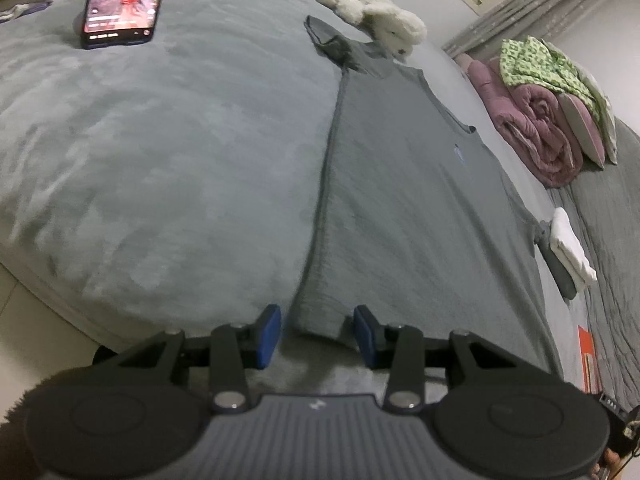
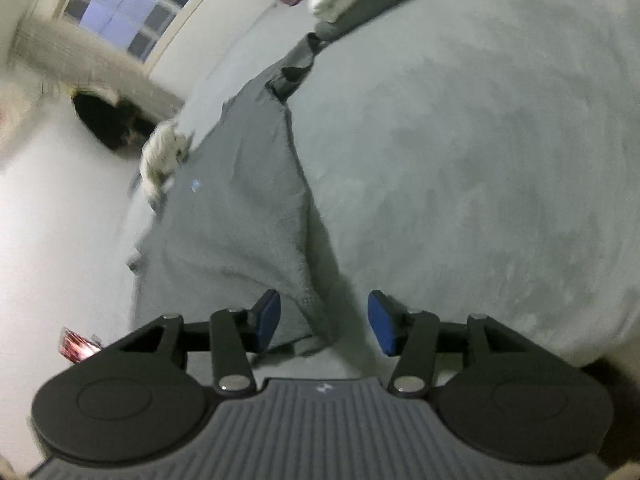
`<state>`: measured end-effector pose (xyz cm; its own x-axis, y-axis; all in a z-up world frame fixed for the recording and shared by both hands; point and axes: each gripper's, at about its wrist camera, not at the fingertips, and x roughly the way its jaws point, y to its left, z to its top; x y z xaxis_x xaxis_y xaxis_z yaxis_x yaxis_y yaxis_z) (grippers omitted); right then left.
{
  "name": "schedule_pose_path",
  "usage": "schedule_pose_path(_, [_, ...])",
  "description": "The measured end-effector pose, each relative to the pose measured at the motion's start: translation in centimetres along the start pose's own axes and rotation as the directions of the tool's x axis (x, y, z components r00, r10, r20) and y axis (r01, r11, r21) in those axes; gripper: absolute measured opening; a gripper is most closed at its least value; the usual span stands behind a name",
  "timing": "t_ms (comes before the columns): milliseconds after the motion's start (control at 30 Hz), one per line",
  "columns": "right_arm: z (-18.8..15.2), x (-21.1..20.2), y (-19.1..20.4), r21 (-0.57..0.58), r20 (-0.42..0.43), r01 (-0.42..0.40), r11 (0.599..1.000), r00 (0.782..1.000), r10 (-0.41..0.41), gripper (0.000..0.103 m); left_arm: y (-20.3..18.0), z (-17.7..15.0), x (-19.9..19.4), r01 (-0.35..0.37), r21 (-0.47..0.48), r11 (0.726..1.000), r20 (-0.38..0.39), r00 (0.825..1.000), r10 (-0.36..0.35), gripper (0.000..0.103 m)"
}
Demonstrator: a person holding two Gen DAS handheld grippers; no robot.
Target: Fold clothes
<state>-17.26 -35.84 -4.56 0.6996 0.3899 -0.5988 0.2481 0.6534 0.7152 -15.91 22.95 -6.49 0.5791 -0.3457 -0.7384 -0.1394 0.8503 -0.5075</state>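
Note:
A grey T-shirt lies spread flat on the grey bed cover, its hem nearest me and its sleeves far off. My left gripper hovers at the shirt's near left hem corner. That corner lies between its blue pads, which stand apart from the cloth. In the right wrist view the same T-shirt runs away to the upper left, rumpled along its right edge. My right gripper is open at the near right hem corner. The fabric's edge lies between the pads without being pinched.
A lit phone leans at the far left of the bed. A white plush toy lies beyond the shirt's collar. A rolled pink quilt, green cloth and folded white and grey clothes line the right. The bed's edge and floor are lower left.

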Motion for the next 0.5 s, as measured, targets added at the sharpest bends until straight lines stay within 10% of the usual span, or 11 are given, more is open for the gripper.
schedule_pose_path(100, [0.2, -0.5, -1.5, 0.114, 0.006, -0.059, 0.992, 0.998, 0.058, 0.053, -0.8, -0.3, 0.4, -0.018, 0.026, 0.999, 0.006, 1.0, 0.018, 0.006])
schedule_pose_path(400, [0.2, -0.8, -1.3, 0.138, 0.008, -0.065, 0.988, 0.998, 0.065, 0.053, -1.8, -0.7, -5.2, -0.012, 0.036, 0.999, 0.201, 0.98, 0.004, 0.005])
schedule_pose_path(500, [0.1, -0.5, -0.9, 0.11, 0.001, -0.055, 0.992, 0.998, 0.055, 0.053, -1.1, -0.5, -3.9, -0.049, 0.04, 0.998, 0.15, 0.988, 0.042, 0.005])
